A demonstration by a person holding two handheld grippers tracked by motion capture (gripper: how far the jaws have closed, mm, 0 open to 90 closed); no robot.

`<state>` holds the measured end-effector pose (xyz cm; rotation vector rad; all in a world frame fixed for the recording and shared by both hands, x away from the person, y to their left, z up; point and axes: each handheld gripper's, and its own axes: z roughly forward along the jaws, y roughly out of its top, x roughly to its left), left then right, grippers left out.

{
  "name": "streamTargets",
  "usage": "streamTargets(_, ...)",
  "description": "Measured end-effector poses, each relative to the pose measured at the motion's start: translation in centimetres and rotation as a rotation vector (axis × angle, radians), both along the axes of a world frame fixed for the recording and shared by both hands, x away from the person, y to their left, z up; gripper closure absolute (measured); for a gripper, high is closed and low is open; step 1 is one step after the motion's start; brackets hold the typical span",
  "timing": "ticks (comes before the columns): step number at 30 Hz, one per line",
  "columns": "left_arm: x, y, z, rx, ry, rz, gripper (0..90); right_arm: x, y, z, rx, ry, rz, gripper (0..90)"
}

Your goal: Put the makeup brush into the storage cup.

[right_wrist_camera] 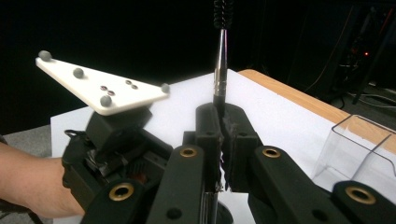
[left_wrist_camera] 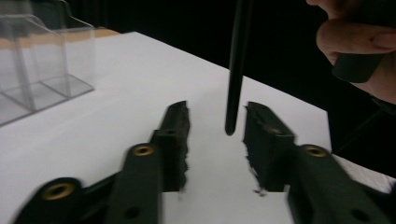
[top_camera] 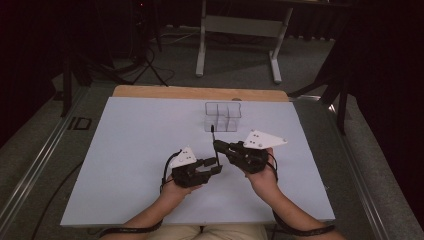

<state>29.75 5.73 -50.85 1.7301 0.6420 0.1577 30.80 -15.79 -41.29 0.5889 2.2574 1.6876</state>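
The left gripper [left_wrist_camera: 217, 135] has its jaws spread around the lower end of the upright mascara wand [left_wrist_camera: 237, 70], not touching it. The right gripper [right_wrist_camera: 223, 135] pinches the wand and holds it upright.

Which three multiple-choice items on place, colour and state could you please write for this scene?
1. Where does the clear organizer stand?
A) far part of the white mat
B) on the floor
C) in a hand
2. What colour are the gripper jaws?
A) white
B) black
C) orange
3. How is the right gripper?
A) open, empty
B) shut on the bristle-tipped wand
C) shut, empty

A: the high view shows it near the mat's far edge.
B: both gripper views show black jaws.
B: its jaws pinch the wand's shaft.
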Motion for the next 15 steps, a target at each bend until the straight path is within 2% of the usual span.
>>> streamTargets(5, 0.14, -0.40, 0.05, 0.005, 0.005, -0.015, 79.3, -0.11, 0.19, -0.14, -0.009, -0.003, 0.005, 86.1)
streamTargets(7, 0.13, -0.58, 0.12, 0.023, 0.000, -0.023, 85.1, -0.12, 0.17, -0.19, -0.014, -0.009, 0.003, 86.1)
streamTargets(15, 0.32, -0.38, 0.02, 0.065, 0.009, -0.056, 86.4, -0.20, 0.04, -0.54, -0.031, 0.001, 0.012, 85.9)
